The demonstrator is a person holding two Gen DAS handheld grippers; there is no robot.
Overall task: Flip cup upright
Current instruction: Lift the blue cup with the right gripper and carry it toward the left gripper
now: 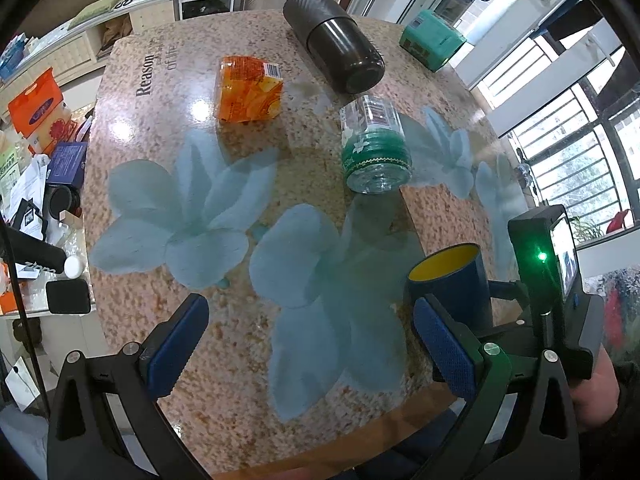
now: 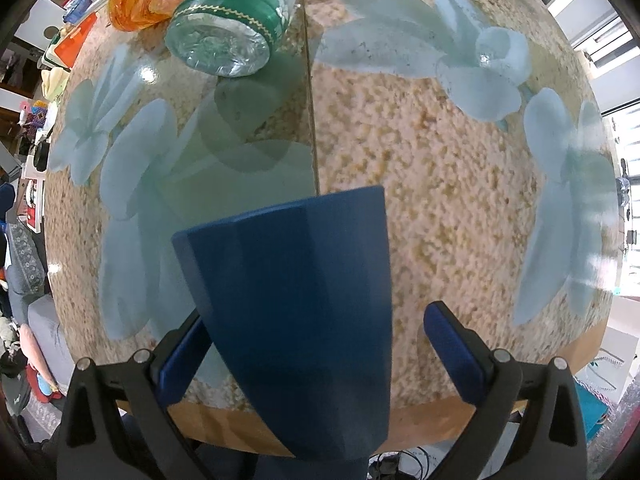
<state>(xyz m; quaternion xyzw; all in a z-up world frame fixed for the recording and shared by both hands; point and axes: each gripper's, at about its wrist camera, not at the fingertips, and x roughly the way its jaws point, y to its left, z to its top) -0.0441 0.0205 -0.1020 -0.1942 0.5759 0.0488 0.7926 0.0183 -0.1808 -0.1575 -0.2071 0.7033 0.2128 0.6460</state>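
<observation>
The cup (image 1: 452,280) is dark blue with a yellow inside. In the left wrist view it stands upright near the table's front right, mouth up, just behind my left gripper's right finger (image 1: 444,348). My left gripper (image 1: 308,344) is wide open and empty above the table. The right gripper's body (image 1: 544,264) is behind the cup. In the right wrist view the cup (image 2: 296,320) fills the space between the fingers. My right gripper (image 2: 316,352) is open: the left pad (image 2: 180,364) is close to the cup wall, the right pad (image 2: 456,352) stands clear of it.
A speckled table with pale blue flower prints (image 1: 192,216). A clear bottle with a green label (image 1: 376,148) lies on its side mid-table. An orange packet (image 1: 248,88), a black cylinder (image 1: 340,52) and a green box (image 1: 432,38) sit farther back. Cluttered shelf at the left.
</observation>
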